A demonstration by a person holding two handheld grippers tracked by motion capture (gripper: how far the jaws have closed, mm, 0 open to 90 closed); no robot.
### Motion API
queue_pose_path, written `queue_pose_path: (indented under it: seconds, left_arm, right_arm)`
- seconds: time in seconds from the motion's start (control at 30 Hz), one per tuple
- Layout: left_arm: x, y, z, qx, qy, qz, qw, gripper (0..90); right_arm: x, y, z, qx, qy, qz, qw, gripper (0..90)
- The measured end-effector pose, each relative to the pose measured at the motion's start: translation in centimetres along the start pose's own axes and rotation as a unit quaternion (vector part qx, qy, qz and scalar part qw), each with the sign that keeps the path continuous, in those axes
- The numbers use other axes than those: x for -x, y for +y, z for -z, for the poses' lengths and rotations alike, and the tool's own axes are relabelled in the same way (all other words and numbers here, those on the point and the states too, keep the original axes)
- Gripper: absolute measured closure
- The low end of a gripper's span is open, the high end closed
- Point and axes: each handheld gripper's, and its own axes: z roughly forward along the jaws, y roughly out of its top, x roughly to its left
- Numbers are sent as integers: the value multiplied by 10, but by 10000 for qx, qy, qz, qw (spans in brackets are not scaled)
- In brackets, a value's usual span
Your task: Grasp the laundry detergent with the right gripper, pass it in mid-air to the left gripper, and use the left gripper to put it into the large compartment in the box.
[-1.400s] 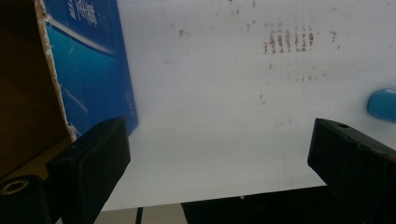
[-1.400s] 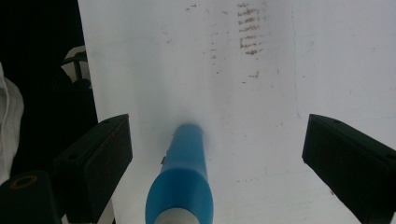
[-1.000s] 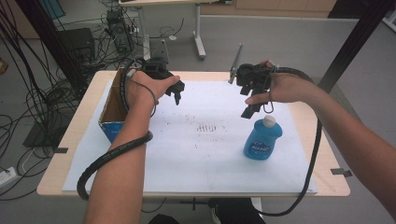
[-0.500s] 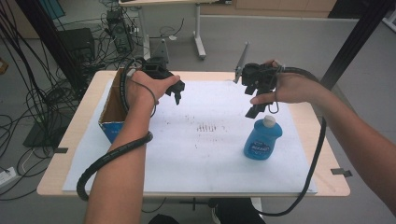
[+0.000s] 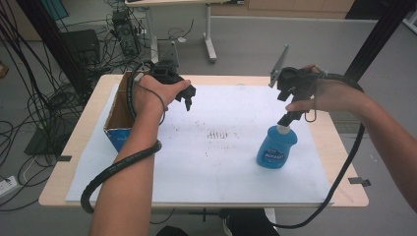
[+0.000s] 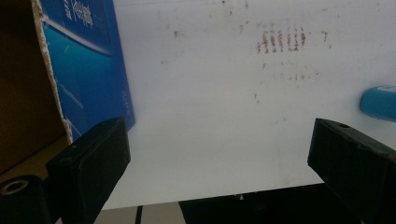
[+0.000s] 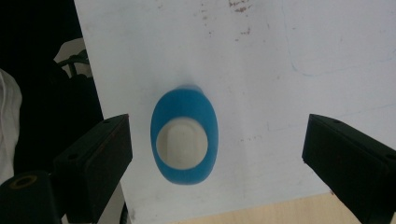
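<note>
A blue dish-soap bottle (image 5: pixel 275 150) with a white cap stands upright on the white sheet, right of centre. My right gripper (image 5: pixel 287 117) hovers just above its cap, pointing down. From the right gripper view the bottle (image 7: pixel 185 135) appears from above, lower than my right gripper (image 7: pixel 219 140), whose jaws stand wide and touch nothing. My left gripper (image 5: pixel 189 98) hangs open over the sheet's back left, beside a cardboard box (image 5: pixel 119 114). In the left gripper view my left gripper (image 6: pixel 219 154) is empty, with the box's blue wall (image 6: pixel 88 60) at left and the bottle (image 6: pixel 379 101) at the right edge.
A white paper sheet (image 5: pixel 221 167) covers most of the wooden table and carries brownish marks (image 5: pixel 221 132) near its middle. The box stands open-topped at the table's left edge. Cables, a desk frame and dark equipment lie on the floor behind.
My right gripper has moved to the right, from beside the bottle's top to over its cap. The left gripper, the bottle and the box have stayed put.
</note>
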Motion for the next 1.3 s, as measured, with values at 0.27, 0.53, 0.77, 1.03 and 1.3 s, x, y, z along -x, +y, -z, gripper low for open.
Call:
queue_pose_path:
  seconds: [0.27, 0.53, 0.77, 1.03, 1.3]
  left_arm:
    - [1, -1, -4, -27, -5, 14, 10000, 62]
    - [0, -2, -2, -19, 12, 25, 10000, 62]
    - [1, -3, -3, -23, 18, 36, 10000, 62]
    - [3, -3, -9, -79, -23, 27, 10000, 62]
    - [2, -2, -10, -67, -19, 43, 10000, 62]
  right_arm:
    - [0, -33, 5, 37, -48, -225, 9997, 80]
    - [-2, -58, 9, 78, -97, -382, 9992, 79]
    - [-3, -79, 5, 267, -155, -464, 9984, 72]
    - [-9, -103, -14, 651, -198, -470, 9966, 69]
    - [-18, -122, -37, 1076, -191, -552, 9925, 50]
